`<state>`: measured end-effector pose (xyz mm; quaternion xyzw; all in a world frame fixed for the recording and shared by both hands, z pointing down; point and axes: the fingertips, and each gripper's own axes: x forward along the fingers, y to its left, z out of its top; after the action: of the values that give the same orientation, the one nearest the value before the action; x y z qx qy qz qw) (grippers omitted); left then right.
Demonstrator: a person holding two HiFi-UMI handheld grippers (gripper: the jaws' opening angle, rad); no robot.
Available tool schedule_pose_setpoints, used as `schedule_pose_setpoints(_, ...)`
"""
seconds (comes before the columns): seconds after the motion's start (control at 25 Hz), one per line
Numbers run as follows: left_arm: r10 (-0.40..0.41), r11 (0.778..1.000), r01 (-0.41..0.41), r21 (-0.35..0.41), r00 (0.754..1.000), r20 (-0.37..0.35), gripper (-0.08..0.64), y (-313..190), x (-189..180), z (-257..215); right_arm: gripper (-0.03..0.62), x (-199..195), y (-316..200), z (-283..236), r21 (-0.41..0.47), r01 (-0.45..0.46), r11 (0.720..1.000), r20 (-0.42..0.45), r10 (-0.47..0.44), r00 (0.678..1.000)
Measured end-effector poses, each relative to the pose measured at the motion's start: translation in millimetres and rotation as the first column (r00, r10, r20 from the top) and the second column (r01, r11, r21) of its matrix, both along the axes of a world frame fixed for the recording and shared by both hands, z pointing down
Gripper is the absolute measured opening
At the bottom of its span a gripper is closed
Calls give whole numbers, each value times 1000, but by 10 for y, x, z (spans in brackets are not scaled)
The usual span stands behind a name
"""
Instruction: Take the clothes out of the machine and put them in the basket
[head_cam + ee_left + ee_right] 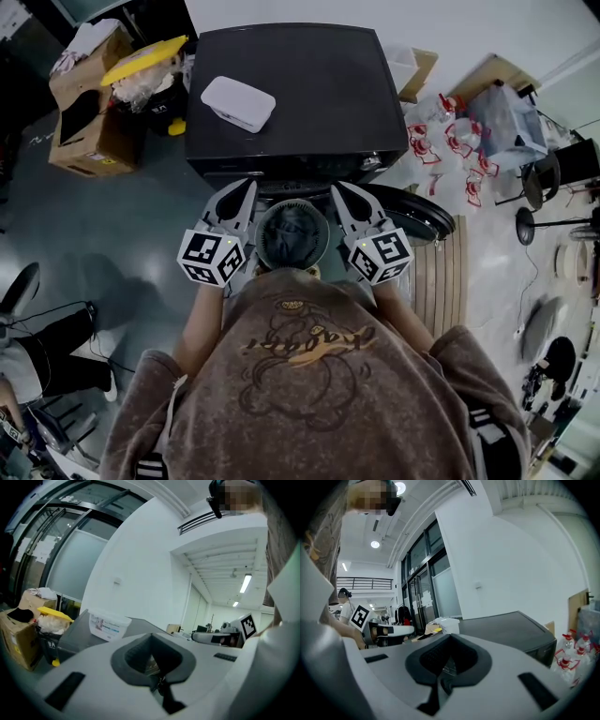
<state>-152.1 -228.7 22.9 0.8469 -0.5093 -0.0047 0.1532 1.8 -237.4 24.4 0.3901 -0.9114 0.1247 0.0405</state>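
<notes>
Where the floor lies left of the machine (309,103), open cardboard boxes (94,112) stand beside a bin under a yellow lid (143,58). The machine is dark and flat-topped, and a white lidded box (238,102) rests on its top near the left edge. Its front faces the person, whose brown printed sweatshirt (309,375) fills the lower part of the head view.

The left gripper (248,186) is held out towards the front edge of the machine's top. Its jaws are together with nothing between them, as its own view shows. Just right of it, between the two grippers, a round ribbed basket (266,239) stands close before the machine's front. Something dark grey shows inside it, but I cannot tell whether that is clothing. The machine's opening lies under the top's front edge and out of sight, so no clothes can be made out there.

The right gripper (337,186) mirrors the left, pointing at the same front edge. Its jaws are also pressed together and empty.

Further right, the machine's round dark door (422,220) hangs open from the front right corner. A slatted wooden board (441,281) lies on the floor just below it in the head view. Clear bottles with red labels (450,141) cluster on the floor off the machine's right side.
</notes>
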Motion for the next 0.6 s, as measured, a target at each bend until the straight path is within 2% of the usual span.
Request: schedule_pose_setpoints(0.6, -13, 1000, 13, -8, 1000, -12, 6, 31, -5, 1, -9, -13, -21, 2, -7, 3, 1000, 6, -3, 1000)
